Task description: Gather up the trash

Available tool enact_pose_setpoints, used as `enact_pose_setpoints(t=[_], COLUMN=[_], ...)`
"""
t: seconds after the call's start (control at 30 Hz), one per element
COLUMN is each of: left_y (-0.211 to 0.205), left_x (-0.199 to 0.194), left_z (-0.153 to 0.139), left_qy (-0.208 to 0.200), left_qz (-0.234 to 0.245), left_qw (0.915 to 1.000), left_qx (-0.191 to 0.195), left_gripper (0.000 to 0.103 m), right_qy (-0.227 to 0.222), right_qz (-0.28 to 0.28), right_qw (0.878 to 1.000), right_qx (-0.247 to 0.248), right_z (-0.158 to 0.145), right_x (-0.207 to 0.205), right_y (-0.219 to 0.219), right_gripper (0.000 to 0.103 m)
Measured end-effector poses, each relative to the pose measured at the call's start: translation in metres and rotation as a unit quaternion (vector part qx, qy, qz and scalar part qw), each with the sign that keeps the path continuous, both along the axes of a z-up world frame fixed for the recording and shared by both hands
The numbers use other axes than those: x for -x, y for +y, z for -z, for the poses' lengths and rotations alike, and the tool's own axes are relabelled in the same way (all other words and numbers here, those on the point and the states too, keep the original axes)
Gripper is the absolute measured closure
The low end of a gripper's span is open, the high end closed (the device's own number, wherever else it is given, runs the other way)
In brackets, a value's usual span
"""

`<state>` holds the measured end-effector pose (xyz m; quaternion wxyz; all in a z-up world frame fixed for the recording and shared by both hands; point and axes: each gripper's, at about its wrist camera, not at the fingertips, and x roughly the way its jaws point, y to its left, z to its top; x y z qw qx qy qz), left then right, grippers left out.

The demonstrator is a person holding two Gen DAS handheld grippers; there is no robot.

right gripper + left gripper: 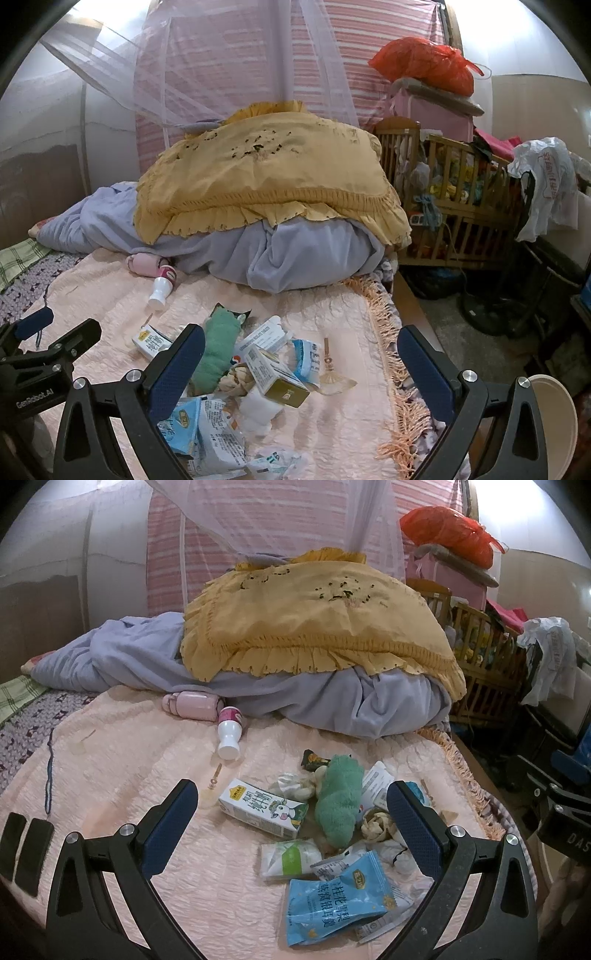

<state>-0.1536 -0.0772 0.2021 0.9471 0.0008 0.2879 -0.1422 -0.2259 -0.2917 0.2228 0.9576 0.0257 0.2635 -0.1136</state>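
A pile of trash lies on the pink bedspread [122,775]. It holds a white milk carton [262,810], a blue snack bag [336,901], a white-green packet [290,854], crumpled tissues [376,823] and a green fuzzy cloth [338,801]. My left gripper [291,788] hovers open just short of the pile, with nothing between its fingers. In the right wrist view, my right gripper [301,332] is also open and empty over a small box [277,376] and the blue snack bag [184,424]. The left gripper [55,328] shows at the left.
A white bottle [229,734] and a pink bottle [192,703] lie behind the pile, against a heap of lavender bedding [332,701] under a yellow cover [314,627]. A wooden crib [461,206] stands right of the bed. A pale round container rim [554,417] sits at lower right.
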Motion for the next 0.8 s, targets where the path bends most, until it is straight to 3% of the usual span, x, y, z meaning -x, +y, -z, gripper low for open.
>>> enact_pose_setpoints(t=[0.8], left_y=[0.001], left_x=[-0.008], left_z=[0.014], left_qy=[0.012], left_qz=[-0.009], left_qw=[0.9998], left_qx=[-0.009], left_gripper=[0.001], right_qy=[0.017], right_qz=[0.002], right_qw=[1.000], right_qx=[0.007], right_z=[0.010], right_x=[-0.005], right_y=[-0.004], right_gripper=[0.000])
